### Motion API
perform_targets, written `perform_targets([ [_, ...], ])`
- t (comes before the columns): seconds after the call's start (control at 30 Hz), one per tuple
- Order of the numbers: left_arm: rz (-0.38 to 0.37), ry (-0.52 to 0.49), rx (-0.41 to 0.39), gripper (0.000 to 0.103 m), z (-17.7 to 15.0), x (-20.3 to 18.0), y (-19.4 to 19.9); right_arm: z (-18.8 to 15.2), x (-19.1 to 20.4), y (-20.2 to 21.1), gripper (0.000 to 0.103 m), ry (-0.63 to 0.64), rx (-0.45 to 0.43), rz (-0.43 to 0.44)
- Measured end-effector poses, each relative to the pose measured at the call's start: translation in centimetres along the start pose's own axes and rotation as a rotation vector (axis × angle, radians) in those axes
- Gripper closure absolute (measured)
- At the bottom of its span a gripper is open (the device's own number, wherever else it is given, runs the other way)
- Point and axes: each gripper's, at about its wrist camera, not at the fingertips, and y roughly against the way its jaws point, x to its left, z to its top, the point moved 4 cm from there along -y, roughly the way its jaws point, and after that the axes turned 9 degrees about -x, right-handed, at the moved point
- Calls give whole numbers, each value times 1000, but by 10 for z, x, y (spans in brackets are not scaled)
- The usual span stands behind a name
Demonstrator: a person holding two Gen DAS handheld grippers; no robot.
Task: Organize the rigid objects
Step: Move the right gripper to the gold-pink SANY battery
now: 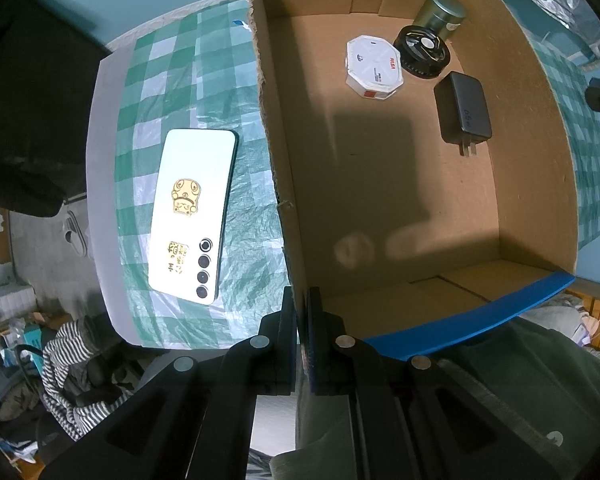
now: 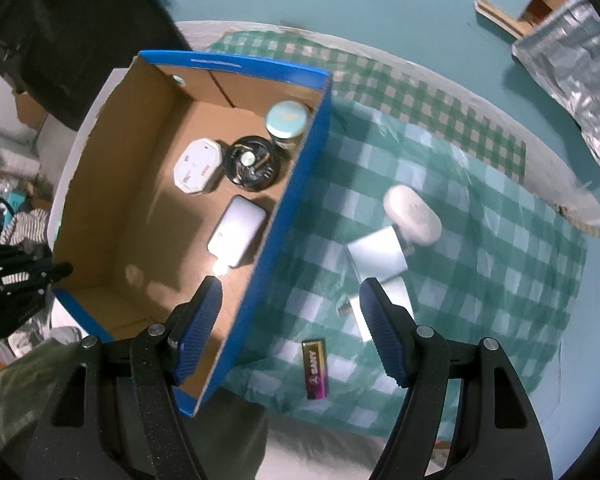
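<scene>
A cardboard box with blue outside (image 1: pixel 284 184) (image 2: pixel 300 168) stands on the checked cloth. Inside lie a white octagonal box (image 1: pixel 374 67) (image 2: pixel 198 166), a black round fan (image 1: pixel 422 51) (image 2: pixel 253 163), a tin (image 1: pixel 440 10) (image 2: pixel 286 122) and a charger (image 1: pixel 464 106) (image 2: pixel 238 236). My left gripper (image 1: pixel 301 312) is shut on the box's left wall. A white phone (image 1: pixel 192 216) lies left of the box. My right gripper (image 2: pixel 290 308) is open above the box's right wall. Right of the box lie a white case (image 2: pixel 412 214), silver blocks (image 2: pixel 376 258) and a purple battery (image 2: pixel 315 368).
The green checked cloth (image 2: pixel 480 240) covers a round white table (image 1: pixel 104 184). Striped clothing (image 1: pixel 72 364) and clutter lie on the floor at the left. A foil-wrapped object (image 2: pixel 568 52) stands at the far right.
</scene>
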Motion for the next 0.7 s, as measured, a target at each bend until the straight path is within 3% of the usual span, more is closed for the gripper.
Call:
perform_targets([
  [0.4, 2, -2, -1, 99, -1, 0, 2, -35, -23, -6, 31, -58, 26, -22],
  [0.7, 0, 0, -2, 99, -2, 0, 2, -79, -31, -39, 31, -38, 76, -34],
])
